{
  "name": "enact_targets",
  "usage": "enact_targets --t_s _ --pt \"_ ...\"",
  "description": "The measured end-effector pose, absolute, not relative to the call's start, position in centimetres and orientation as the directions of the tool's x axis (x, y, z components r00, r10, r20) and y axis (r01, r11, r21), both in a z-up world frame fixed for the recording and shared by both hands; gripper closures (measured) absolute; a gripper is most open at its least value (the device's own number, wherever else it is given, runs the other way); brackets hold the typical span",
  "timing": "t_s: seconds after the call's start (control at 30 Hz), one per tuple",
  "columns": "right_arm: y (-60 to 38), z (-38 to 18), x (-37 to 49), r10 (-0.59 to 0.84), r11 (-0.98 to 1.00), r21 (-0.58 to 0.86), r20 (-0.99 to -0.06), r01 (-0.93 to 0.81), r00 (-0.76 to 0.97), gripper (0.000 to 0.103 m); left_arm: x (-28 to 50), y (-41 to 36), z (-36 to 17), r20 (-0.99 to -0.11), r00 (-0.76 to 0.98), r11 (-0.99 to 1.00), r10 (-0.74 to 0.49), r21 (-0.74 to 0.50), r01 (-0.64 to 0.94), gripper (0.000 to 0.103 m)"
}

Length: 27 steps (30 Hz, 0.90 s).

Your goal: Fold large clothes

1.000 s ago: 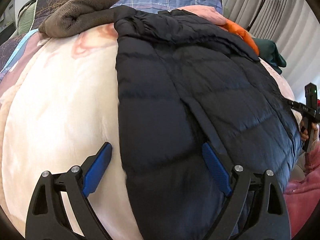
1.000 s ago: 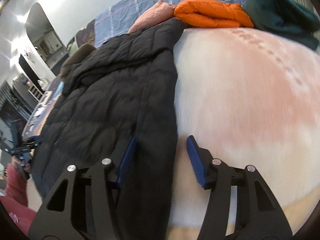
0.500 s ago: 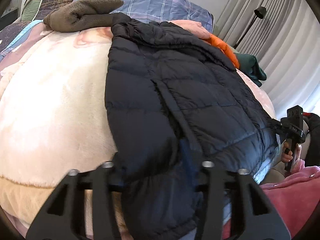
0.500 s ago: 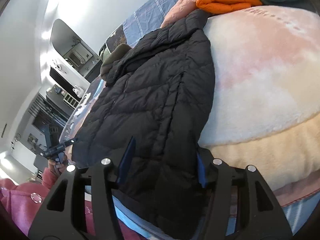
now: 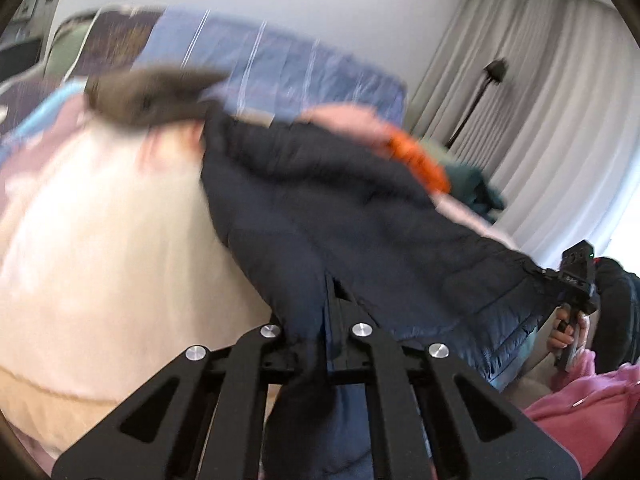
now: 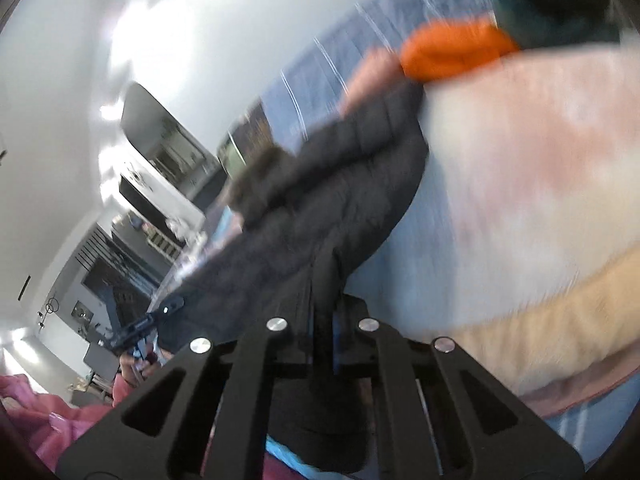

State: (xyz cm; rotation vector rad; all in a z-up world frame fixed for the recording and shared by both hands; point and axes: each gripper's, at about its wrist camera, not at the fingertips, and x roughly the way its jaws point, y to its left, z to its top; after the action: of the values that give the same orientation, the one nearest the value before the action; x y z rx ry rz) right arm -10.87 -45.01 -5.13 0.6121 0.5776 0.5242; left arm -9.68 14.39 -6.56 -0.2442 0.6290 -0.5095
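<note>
Dark quilted jacket (image 5: 360, 232) hem, lying flat a second earlier, was clamped by left gripper (image 5: 326, 320) and right gripper (image 6: 322, 320) at lower centre frame, ready for folding.

No text, label, brand, number or sign can be read in either view. Both pictures are blurred by motion, and no lettering shows on the bedding, the clothes or the far wall. The small markings on the other gripper's body at the right edge of the left wrist view are too small and smeared to make out.
</note>
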Motion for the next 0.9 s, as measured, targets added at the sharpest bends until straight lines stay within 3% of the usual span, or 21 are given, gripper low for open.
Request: enact_targets --t_s 0.17,0.4,0.63,0.9 --pt "-46.7 -0.9 -13.5 0.591 0.686 0.636 -0.205 -0.353 0.780 0.099 -12.6 13.9 -1.3 -0.355 0.747 0.821 -0.562 -0.349 0.451 0.097" --pt "-47.7 3.2 -17.9 0.530 0.748 0.539 -0.132 -0.388 0.837 0.099 -16.2 13.3 2.6 -0.305 0.808 0.860 -0.504 -0.268 0.435 0.095" --pt "-47.3 2.5 -12.5 0.471 0.777 0.549 -0.181 -0.309 0.863 0.099 -11.6 13.8 1.8 -0.384 0.802 0.879 -0.457 -0.332 0.342 0.092" --pt "-46.8 0.9 -2.2 0.387 0.813 0.555 -0.289 -0.176 0.876 0.099 -2.5 12.2 0.9 -0.474 0.790 0.915 -0.390 -0.294 0.275 0.092"
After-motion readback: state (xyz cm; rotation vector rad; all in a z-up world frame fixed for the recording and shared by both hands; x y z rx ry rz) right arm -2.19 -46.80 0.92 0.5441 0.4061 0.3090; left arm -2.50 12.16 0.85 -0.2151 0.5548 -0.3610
